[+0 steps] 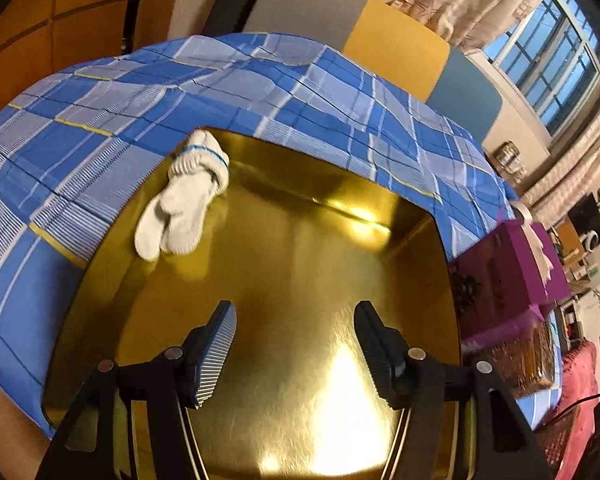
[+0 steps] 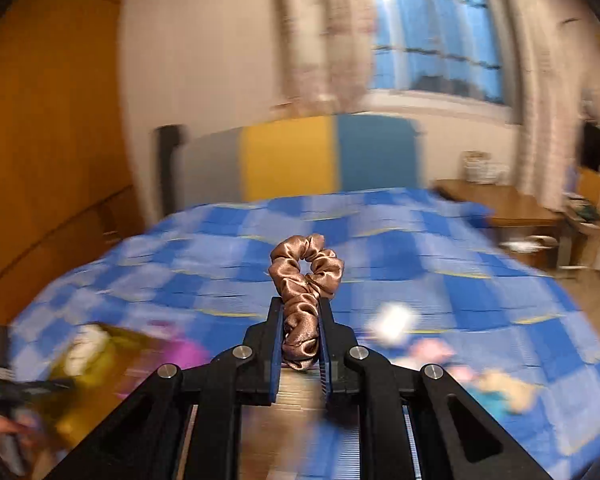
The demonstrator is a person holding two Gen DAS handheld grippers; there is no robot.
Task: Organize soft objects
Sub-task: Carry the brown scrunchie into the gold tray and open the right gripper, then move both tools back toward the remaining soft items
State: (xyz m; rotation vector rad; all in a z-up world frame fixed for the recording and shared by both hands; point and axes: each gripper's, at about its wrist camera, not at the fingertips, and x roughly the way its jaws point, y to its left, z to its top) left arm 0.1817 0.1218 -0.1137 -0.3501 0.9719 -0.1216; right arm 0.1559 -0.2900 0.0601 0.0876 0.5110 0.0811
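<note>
In the left wrist view a pair of white socks (image 1: 184, 196), rolled at the cuff with a blue stripe, lies in the far left corner of a shiny gold tray (image 1: 300, 264) on the blue plaid bedspread (image 1: 100, 120). My left gripper (image 1: 296, 320) is open and empty, held just above the tray's middle. In the blurred right wrist view my right gripper (image 2: 300, 308) is shut on a bronze satin scrunchie (image 2: 306, 276), held up above the bed. The gold tray shows at lower left (image 2: 96, 364).
A purple box (image 1: 512, 264) stands to the right of the tray. Blurred pink, yellow and teal soft items (image 2: 472, 372) lie on the bedspread at the right. A headboard with grey, yellow and blue panels (image 2: 288, 156) and a wooden desk (image 2: 500, 200) stand beyond the bed.
</note>
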